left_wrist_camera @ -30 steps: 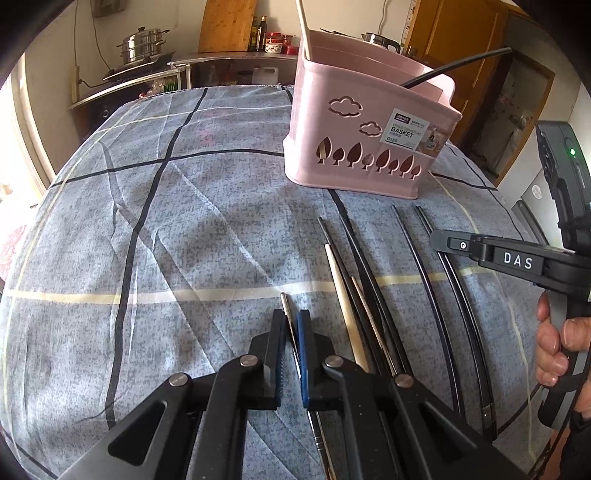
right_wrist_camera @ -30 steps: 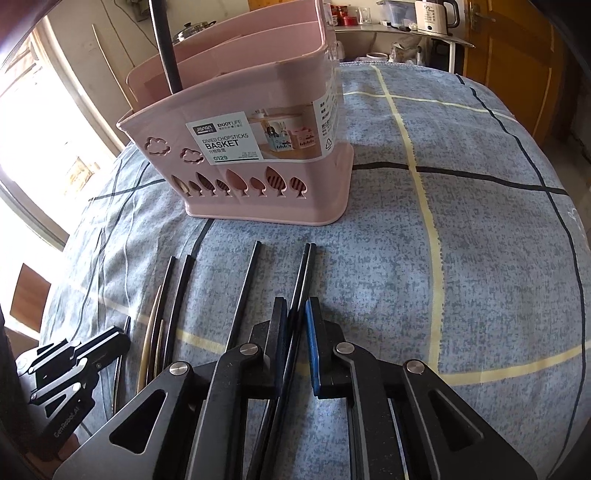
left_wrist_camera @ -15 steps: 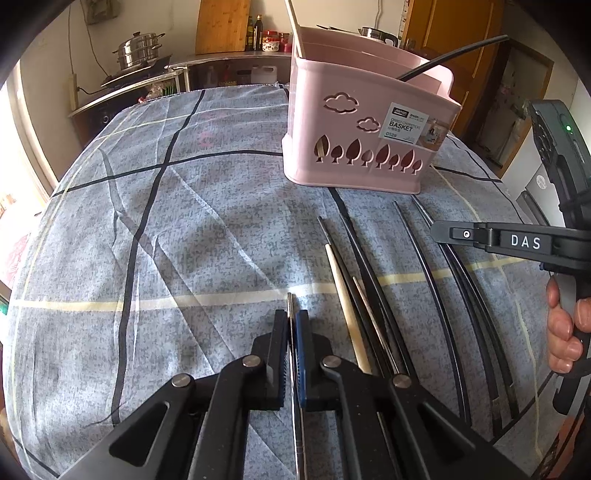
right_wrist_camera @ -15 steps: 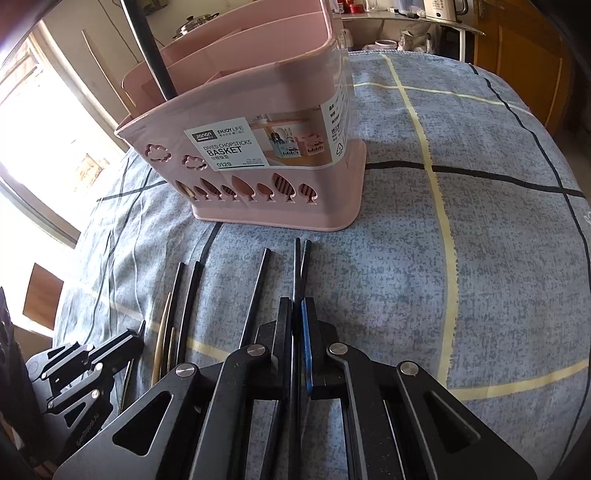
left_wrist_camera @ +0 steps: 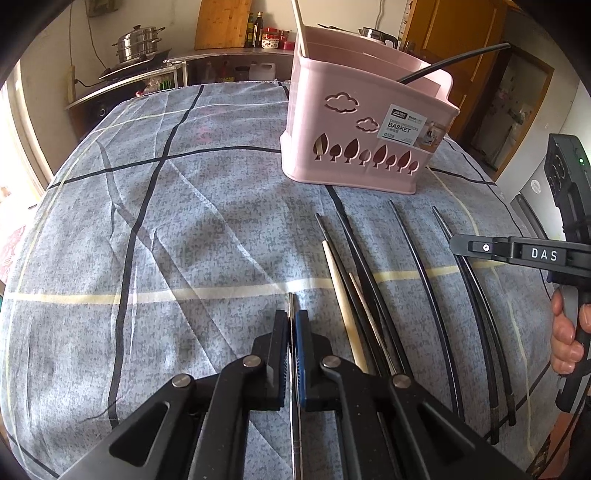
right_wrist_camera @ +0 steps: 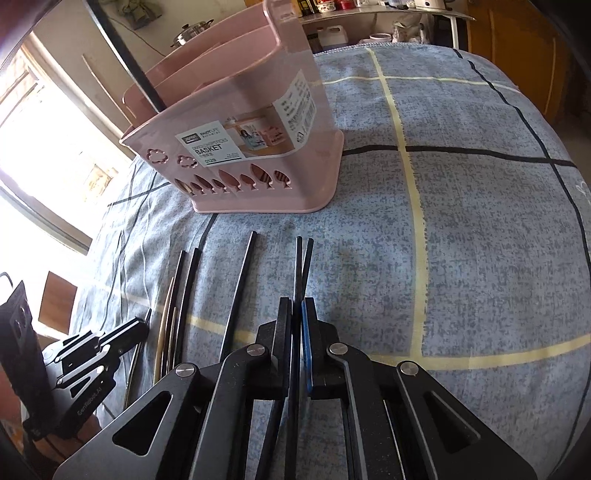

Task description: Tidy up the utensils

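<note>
My left gripper [left_wrist_camera: 291,318] is shut on a thin metal chopstick [left_wrist_camera: 291,301] that lies on the blue checked cloth [left_wrist_camera: 207,236]. My right gripper [right_wrist_camera: 297,305] is shut on a pair of black chopsticks [right_wrist_camera: 303,266] whose tips cross just beyond the jaws. Between the two grippers lie a wooden chopstick [left_wrist_camera: 341,291] and several black chopsticks [left_wrist_camera: 421,269]. A pink chopstick basket [left_wrist_camera: 369,122] stands behind them, with a black stick [left_wrist_camera: 454,61] and a pale stick [left_wrist_camera: 299,26] leaning in it. The right gripper [left_wrist_camera: 458,246] shows at the right edge of the left wrist view.
A person's hand [left_wrist_camera: 565,339] holds the right gripper's handle. The left gripper [right_wrist_camera: 142,325] sits low at the left in the right wrist view. Behind the table are a counter with a steel pot [left_wrist_camera: 138,42], bottles and a wooden door [left_wrist_camera: 443,33]. Bare cloth lies right of the basket [right_wrist_camera: 480,221].
Both grippers' jaws closed: the left onto the metal chopstick, the right onto the black pair. The right gripper shifted and tilted, so the basket looks nearer and slanted in its view.
</note>
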`<state>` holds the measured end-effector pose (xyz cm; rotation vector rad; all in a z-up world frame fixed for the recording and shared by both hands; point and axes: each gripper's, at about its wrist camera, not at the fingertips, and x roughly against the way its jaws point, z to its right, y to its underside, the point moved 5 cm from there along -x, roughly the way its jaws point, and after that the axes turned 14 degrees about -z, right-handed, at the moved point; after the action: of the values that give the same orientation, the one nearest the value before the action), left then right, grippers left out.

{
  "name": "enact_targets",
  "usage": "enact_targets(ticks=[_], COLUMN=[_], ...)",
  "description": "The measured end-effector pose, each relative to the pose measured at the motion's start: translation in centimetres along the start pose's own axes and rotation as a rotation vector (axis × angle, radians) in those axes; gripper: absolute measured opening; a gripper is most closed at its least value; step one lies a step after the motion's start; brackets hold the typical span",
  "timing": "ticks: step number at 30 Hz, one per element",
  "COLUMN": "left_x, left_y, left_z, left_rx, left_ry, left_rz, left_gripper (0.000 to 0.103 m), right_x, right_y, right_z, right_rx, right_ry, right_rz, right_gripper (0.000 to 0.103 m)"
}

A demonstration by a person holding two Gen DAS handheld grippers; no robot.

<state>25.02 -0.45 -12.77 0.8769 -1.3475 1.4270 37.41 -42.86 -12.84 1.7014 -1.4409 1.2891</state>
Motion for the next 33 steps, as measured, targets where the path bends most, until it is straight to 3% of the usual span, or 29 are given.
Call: enact_targets(ticks=[9,22,33], left_x=[0.1,0.7,6.2], left_y=[0.1,-0.6,-2.2], left_z=[0.0,0.2,1.4], left_rx=[0.005,-0.006,-0.043], left_ry=[0.002,0.016,0.031], left_rz=[0.006,-0.005,0.096], left_gripper=[0.004,0.004,0.004], right_x=[0.6,0.3,5.4], right_y=[0.4,-1.2,-1.0], right_z=[1.7,1.3,-1.4], right_rx=[-0.037,-0.003,0.040], right_ry=[-0.017,0.132,0.089], right_rz=[0.005,-0.030,0.103], right_gripper=[0.006,0.006,0.005])
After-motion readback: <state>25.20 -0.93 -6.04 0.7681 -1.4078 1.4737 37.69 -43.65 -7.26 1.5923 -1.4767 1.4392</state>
